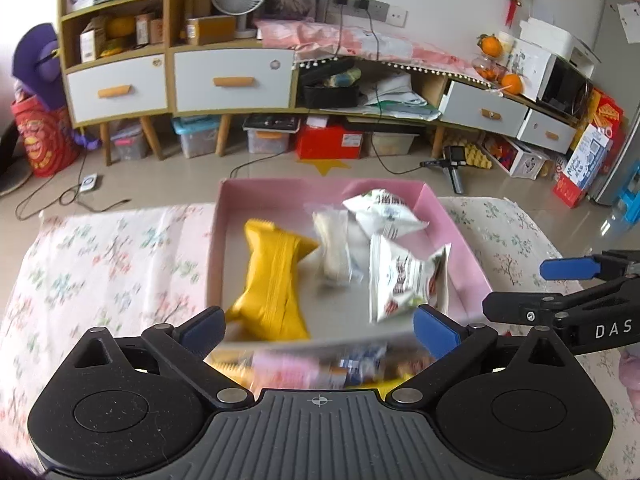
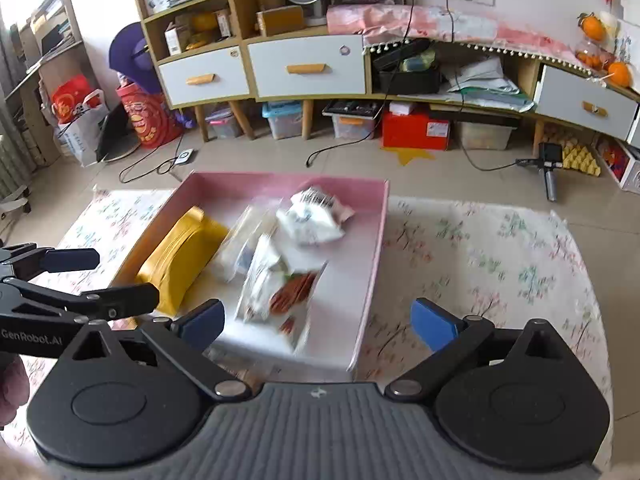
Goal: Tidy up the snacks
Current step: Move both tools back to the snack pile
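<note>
A shallow pink cardboard box (image 1: pixel 460 240) with a pale inside sits at the middle of the far edge of a surface covered by a white cloth printed with pink and green flowers (image 1: pixel 100 264). Inside the box, a plump yellow snack packet (image 1: pixel 272 284) lies along its left side. Just beside it, towards the middle, is a clear wrapper with a pale snack inside (image 1: pixel 332 240). A crumpled white packet with dark print (image 1: pixel 384 212) rests towards the far right corner of the box, and a white packet with a red and brown picture (image 1: pixel 404 280) lies near the front right, partly over the clear wrapper. More wrapped snacks, too blurred to tell apart, lie on the surface against the near wall of the box.

The left gripper (image 1: pixel 318 328) hovers over the near edge of the box, its blue-padded jaws spread wide and released, nothing between them. The right gripper (image 2: pixel 318 322) is likewise released, jaws wide apart above the near right corner of the box, holding nothing. Each gripper shows at the edge of the other's view.

Beyond the surface is a tiled floor with trailing black cables (image 2: pixel 160 166), then a long wooden cabinet with white drawers (image 2: pixel 308 68).
</note>
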Demonstrator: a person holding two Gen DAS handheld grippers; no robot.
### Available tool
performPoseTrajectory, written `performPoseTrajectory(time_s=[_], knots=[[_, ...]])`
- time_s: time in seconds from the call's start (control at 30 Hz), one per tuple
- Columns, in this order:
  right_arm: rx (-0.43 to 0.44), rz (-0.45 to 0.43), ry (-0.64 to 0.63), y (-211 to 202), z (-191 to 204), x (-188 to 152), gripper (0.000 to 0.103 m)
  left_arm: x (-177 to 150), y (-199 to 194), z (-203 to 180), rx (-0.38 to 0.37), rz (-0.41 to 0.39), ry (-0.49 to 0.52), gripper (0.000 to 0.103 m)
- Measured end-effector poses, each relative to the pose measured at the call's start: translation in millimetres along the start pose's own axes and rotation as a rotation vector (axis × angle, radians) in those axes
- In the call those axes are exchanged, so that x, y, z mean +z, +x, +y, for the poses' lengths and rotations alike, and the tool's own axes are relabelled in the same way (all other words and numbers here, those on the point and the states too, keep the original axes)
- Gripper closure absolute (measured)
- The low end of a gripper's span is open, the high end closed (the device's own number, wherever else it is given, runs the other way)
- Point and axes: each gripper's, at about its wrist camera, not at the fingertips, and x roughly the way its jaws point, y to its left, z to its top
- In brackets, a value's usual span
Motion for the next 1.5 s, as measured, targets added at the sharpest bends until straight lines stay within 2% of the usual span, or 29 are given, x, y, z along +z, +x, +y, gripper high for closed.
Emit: performPoseTrajectory(time_s=[0.13, 0.3, 0.5, 0.63, 0.77, 0.97, 1.13, 1.37, 1.5], knots=[[0.018, 0.011, -0.008, -4, 9, -9, 0.002, -17, -17, 8, 0.003, -0.003, -0.009, 0.002], [0.036, 0.015, -0.028, -9, 24, -22, 0.001, -41, -31, 16, 0.059, 0.011, 0.017, 0.001], [0.05, 0.012, -0.078, -7, 44, -41, 0.001, -69, -42, 29, 0.065, 0.007, -0.006, 0.001], [0.068, -0.008, -0.126, -8, 54, -53, 0.001, -87, -45, 34, 0.038, -0.012, 0.005, 0.001], [0.086, -0.041, -0.23, -7, 68, -67, 0.001, -98, -48, 35, 0.012, -0.013, 0.044, 0.001], [0.097, -0.072, -0.421, -1, 90, -82, 0.001, -110, -44, 36, -0.038, 0.014, 0.078, 0.002], [0.098, -0.08, -0.479, 9, 95, -83, 0.003, -116, -41, 39, -0.066, 0.033, 0.087, 0.003], [0.086, -0.093, -0.519, 21, 98, -78, 0.015, -119, -37, 42, -0.077, 0.05, 0.086, 0.015], [0.109, -0.084, -0.526, 27, 99, -74, 0.017, -120, -34, 44, -0.098, 0.051, 0.053, 0.025]])
